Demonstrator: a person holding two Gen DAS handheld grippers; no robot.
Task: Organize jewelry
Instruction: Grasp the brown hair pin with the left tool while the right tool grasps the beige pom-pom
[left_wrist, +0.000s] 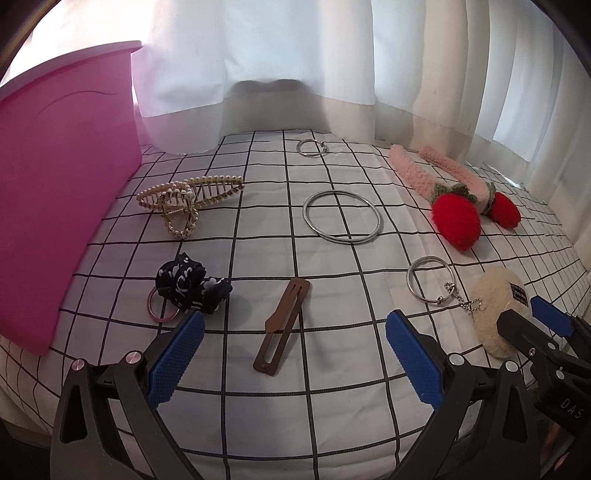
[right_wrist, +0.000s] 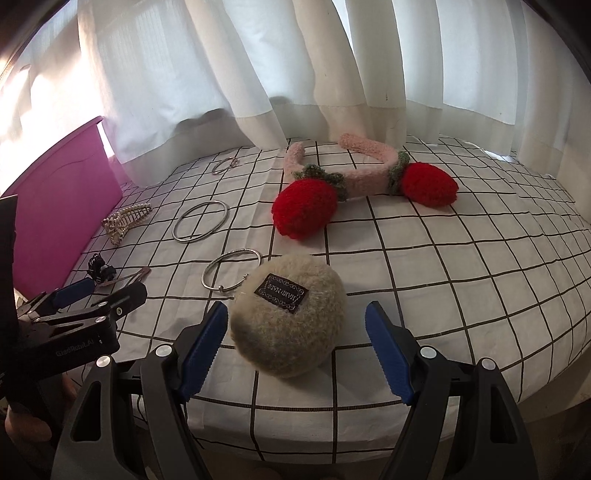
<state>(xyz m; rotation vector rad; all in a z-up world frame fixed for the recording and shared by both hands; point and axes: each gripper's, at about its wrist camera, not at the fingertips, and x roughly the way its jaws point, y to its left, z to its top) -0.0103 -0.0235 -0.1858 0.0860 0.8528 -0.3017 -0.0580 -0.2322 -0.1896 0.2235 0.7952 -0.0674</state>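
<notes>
Tongs in my left hand (left_wrist: 293, 354) stand wide and empty, with the brown hair clip (left_wrist: 282, 326) at lower centre between them, long axis pointing away from me; right tongs (right_wrist: 295, 349), also wide, straddle the fluffy pom-pom keychain (right_wrist: 288, 314) at lower centre

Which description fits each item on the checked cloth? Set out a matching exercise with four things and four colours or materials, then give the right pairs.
Things:
1. bin
2. large bangle
3. hair claw
4. flat hair clip

Descriptions:
A. brown
B. gold with pearls
C. pink
D. plain silver ring

Pairs: 1-C, 2-D, 3-B, 4-A
</notes>
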